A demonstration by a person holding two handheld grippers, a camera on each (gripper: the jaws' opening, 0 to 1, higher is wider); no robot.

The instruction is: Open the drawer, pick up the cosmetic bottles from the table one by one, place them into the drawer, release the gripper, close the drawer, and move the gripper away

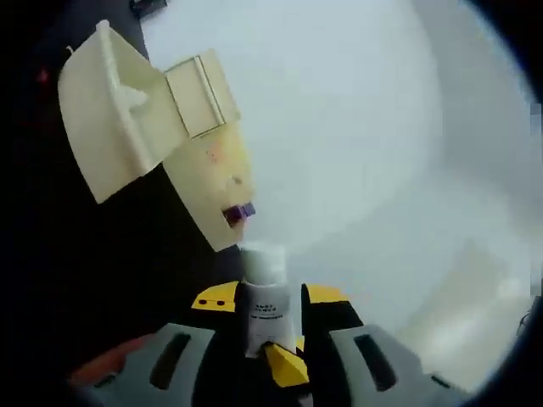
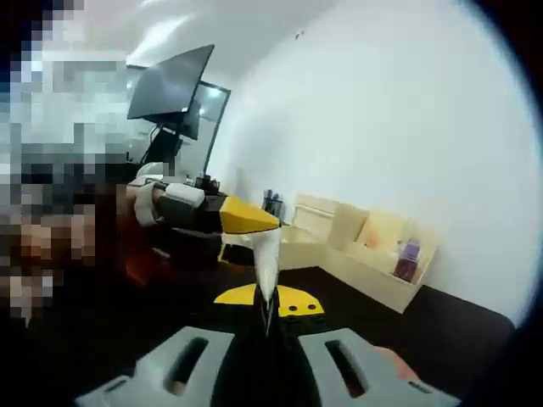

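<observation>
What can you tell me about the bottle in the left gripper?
The small white plastic cosmetic bottle is a slim tube-like shape with a paler cap end and small dark print on a label band. It stands between the yellow-tipped jaws of the left gripper, which clamp its lower body, cap end pointing away from the camera. It is held off the dark table, near the open cream-coloured drawer unit. In the right gripper view it tapers downward.

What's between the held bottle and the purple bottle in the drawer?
Nothing: in the left gripper view, the bottle in the left gripper sits just short of the purple bottle in the drawer.
</observation>
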